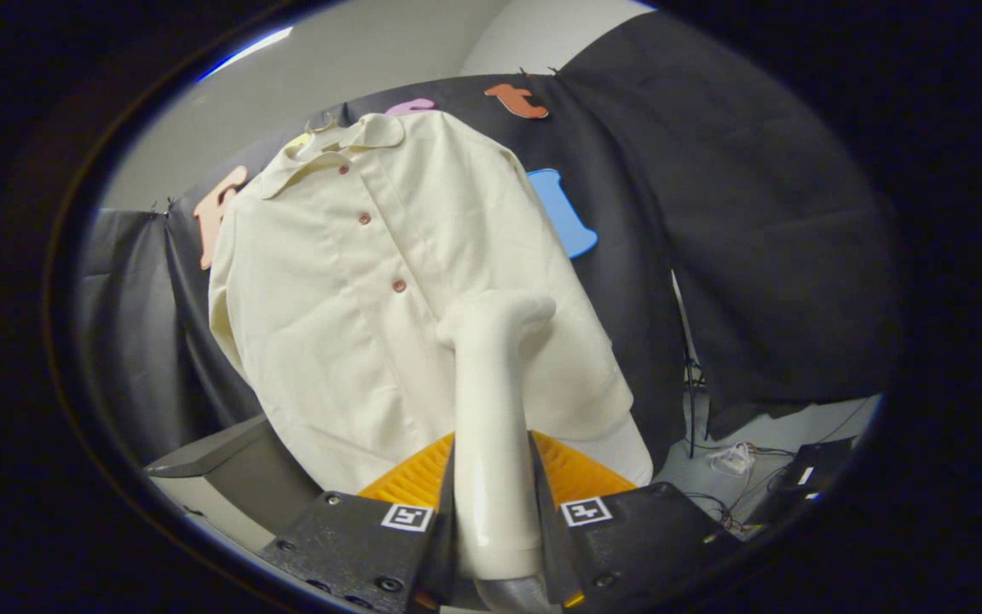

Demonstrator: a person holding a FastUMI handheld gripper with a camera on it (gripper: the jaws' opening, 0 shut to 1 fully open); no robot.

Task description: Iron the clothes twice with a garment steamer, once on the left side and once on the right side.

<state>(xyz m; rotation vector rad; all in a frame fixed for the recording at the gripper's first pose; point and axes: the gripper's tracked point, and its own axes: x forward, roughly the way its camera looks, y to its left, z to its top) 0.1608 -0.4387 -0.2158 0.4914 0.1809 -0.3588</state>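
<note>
A cream short-sleeved shirt (355,290) with reddish buttons hangs on a hanger against the black cloth wall. My gripper (493,503) is shut on the handle of a cream garment steamer (491,409), both fingers pressing its sides. The steamer rises straight ahead of the fingers; its angled head (499,317) rests against the shirt's lower middle, just right of the button line and below the lowest visible button (399,286).
An orange ribbed surface (576,473) lies under the shirt's hem just beyond the fingers. A grey box (235,469) stands beside the shirt's other lower corner. Cables and a dark device (798,482) lie on the light floor past the orange surface.
</note>
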